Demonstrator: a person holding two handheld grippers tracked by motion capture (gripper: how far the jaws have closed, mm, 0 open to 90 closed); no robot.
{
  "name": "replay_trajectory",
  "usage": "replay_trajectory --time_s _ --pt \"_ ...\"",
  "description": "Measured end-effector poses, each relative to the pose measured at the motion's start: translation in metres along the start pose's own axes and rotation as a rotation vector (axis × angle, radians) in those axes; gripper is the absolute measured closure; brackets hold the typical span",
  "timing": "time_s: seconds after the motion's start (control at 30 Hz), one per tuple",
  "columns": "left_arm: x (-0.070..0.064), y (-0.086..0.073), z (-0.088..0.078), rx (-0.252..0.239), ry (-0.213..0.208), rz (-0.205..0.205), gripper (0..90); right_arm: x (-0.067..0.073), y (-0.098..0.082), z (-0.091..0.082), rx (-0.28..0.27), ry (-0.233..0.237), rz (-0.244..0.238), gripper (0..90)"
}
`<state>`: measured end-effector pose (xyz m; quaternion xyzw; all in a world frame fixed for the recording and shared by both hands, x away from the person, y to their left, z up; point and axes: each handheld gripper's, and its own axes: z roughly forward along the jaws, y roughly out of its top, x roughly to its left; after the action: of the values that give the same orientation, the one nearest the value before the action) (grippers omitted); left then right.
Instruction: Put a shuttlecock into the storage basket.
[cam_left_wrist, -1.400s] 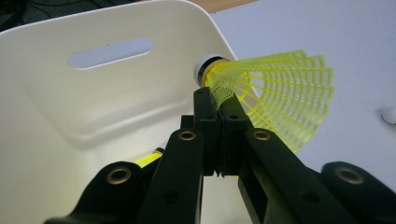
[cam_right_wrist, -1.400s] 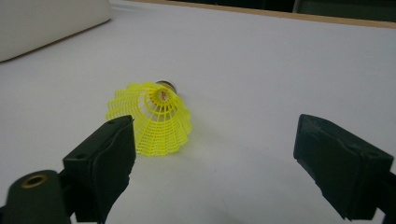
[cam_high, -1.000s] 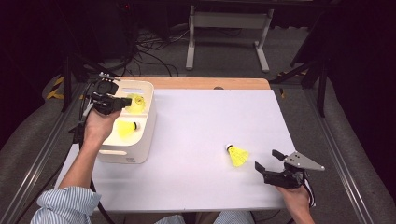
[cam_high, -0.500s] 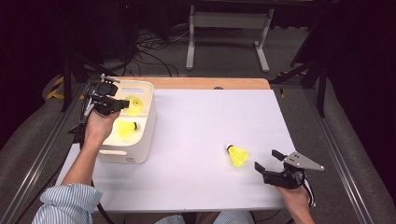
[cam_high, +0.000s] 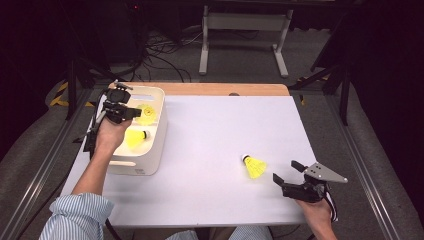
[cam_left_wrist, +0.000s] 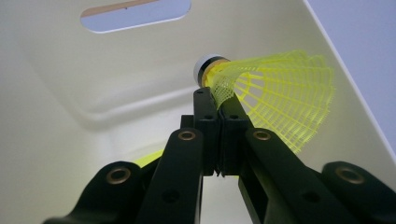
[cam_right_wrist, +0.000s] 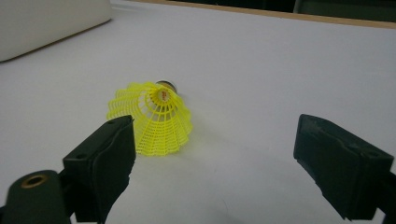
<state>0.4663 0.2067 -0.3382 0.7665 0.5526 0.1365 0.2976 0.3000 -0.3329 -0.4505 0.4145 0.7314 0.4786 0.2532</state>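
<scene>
The left claw (cam_left_wrist: 218, 100) hangs inside the cream bin (cam_high: 157, 130), clenched on the mesh skirt of a yellow shuttlecock (cam_left_wrist: 275, 100) — a second shuttlecock (cam_high: 135, 137) lies on the bin's floor. Well to the bin's right on the table (cam_high: 215, 150), the right claw (cam_right_wrist: 215, 154) gapes released just short of a third shuttlecock (cam_right_wrist: 152, 119).

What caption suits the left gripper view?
Left gripper pinching a yellow shuttlecock by its skirt inside a cream bin.
</scene>
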Motion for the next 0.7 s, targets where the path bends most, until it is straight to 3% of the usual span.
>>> replay_trajectory --time_s 0.7 --pt "0.004 0.002 0.017 0.060 0.005 -0.017 88.5 -0.001 0.000 0.000 0.001 0.003 0.001 13.4"
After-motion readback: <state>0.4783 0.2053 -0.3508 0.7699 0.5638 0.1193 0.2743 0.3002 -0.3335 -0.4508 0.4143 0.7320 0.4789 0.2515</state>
